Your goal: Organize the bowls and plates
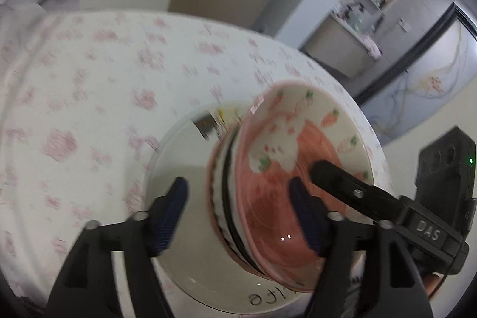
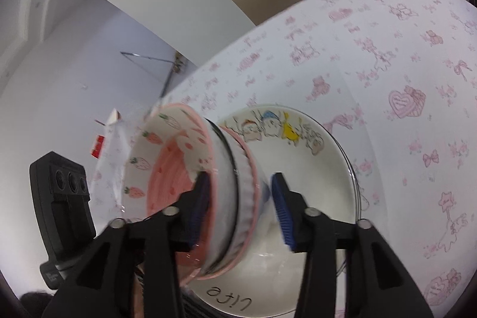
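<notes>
A stack of bowls [image 1: 286, 178] stood on a white plate [image 1: 179, 169] that lay on a table covered with a pink-patterned cloth [image 1: 89, 79]. In the left wrist view the stack looked tilted by the lens. The top bowl [image 2: 167, 166] was pink inside with strawberry drawings round its wall, and a dark-rimmed bowl and a ribbed pink one showed beneath it.

The left gripper [image 1: 238, 198] stood wide and released. Its left finger [image 1: 173, 213] hung over the bare plate, apart from the stack, and its right finger [image 1: 307, 216] reached down inside the top bowl. The stack's near wall lay between the two fingers, and neither pad was seen pressing on it.

The right gripper [image 2: 241, 204] straddled the stack's wall from the other side. Its left finger [image 2: 199, 207] sat inside the pink bowl, close against the inner wall. Its right finger [image 2: 284, 213] stood outside the stack over the plate, with a clear gap between it and the ribbed bowl. The jaws were therefore loose, gripping nothing.

In the left wrist view the right gripper's black fingertip [image 1: 328, 172] dipped into the same bowl just beside the left gripper's right finger. The plate carried cartoon figures [image 2: 280, 130] beyond the fingers and handwritten lettering [image 2: 229, 298] on its near rim, below them.
</notes>
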Demonstrator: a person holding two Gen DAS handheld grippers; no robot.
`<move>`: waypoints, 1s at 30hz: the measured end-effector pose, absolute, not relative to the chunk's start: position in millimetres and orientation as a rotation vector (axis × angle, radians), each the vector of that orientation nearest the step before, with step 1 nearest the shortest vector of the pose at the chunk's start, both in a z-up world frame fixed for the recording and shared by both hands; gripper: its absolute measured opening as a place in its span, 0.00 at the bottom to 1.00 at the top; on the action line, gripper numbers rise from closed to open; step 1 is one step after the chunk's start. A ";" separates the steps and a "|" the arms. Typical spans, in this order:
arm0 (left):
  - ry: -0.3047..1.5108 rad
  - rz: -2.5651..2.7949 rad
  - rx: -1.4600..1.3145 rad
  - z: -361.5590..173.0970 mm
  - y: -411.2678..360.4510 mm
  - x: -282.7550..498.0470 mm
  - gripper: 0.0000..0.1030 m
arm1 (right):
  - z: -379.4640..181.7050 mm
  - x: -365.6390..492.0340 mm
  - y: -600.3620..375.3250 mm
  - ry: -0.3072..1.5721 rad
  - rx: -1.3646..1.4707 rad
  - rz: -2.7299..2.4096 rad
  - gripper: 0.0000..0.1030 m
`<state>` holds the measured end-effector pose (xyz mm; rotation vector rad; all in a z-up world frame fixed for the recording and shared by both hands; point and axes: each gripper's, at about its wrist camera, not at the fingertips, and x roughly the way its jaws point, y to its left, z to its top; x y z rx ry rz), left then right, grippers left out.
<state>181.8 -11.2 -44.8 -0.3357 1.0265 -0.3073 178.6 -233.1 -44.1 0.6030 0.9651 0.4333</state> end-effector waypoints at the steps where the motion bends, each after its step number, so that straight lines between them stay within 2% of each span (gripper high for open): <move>1: 0.992 -0.291 -0.323 -39.7 -8.5 178.8 0.83 | -41.4 177.7 -235.1 0.951 0.605 0.431 0.54; 8: 0.750 -0.250 -0.218 -3.9 2.4 143.5 0.84 | -2.8 157.9 -237.6 0.774 0.438 0.356 0.63; 11: 0.618 -0.222 -0.134 18.0 1.1 119.0 0.84 | 16.6 139.7 -233.7 0.667 0.348 0.352 0.75; 13: 0.523 -0.207 -0.083 30.5 -0.1 102.5 0.89 | 28.2 128.6 -231.6 0.607 0.302 0.376 0.92; 14: 0.474 -0.200 -0.070 36.7 1.6 93.4 0.92 | 33.2 121.8 -231.9 0.572 0.290 0.371 0.93; 15: 0.436 -0.188 -0.069 41.8 4.7 85.9 1.00 | 38.3 114.3 -233.0 0.530 0.282 0.361 0.93; 18: 0.283 -0.156 -0.071 56.1 13.7 56.7 1.00 | 50.2 94.0 -237.8 0.421 0.283 0.337 1.00; 23: 0.132 -0.146 -0.031 68.4 21.5 21.2 1.00 | 56.6 69.0 -234.7 0.322 0.199 0.273 1.00; 30: 0.079 -0.148 0.033 53.5 22.7 -10.2 1.00 | 47.8 27.2 -220.4 0.166 0.065 0.147 1.00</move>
